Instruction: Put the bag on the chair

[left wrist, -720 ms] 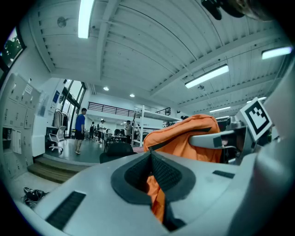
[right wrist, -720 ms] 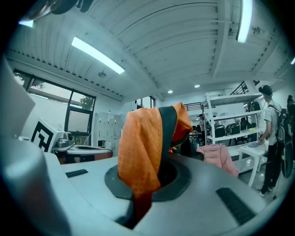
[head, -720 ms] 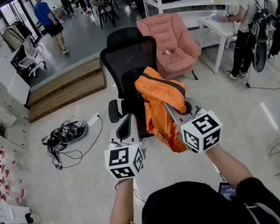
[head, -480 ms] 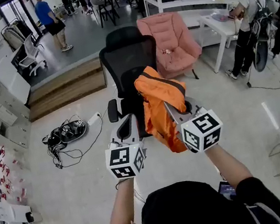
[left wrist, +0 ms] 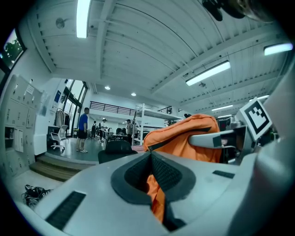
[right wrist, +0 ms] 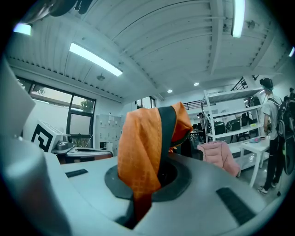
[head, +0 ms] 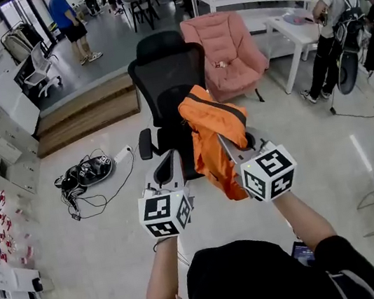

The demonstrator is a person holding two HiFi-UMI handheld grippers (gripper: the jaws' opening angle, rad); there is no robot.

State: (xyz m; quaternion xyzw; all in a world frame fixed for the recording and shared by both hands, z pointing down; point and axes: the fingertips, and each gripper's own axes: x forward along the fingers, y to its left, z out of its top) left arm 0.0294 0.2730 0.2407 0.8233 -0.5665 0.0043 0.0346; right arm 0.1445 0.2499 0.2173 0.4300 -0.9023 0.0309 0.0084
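by chair, bag vertical; left tongs, right tongs seemingly clamped

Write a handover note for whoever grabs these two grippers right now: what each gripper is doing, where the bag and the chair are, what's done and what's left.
Left gripper: shut on a fold of the orange bag.
Right gripper: shut on the bag's fabric beside its black strap.
Bag: hanging in the air from both grippers, in front of the black office chair, not resting on it.
Done: bag picked up and carried over to the chair.
Left: lower the bag onto the chair, open both grippers, draw them back.
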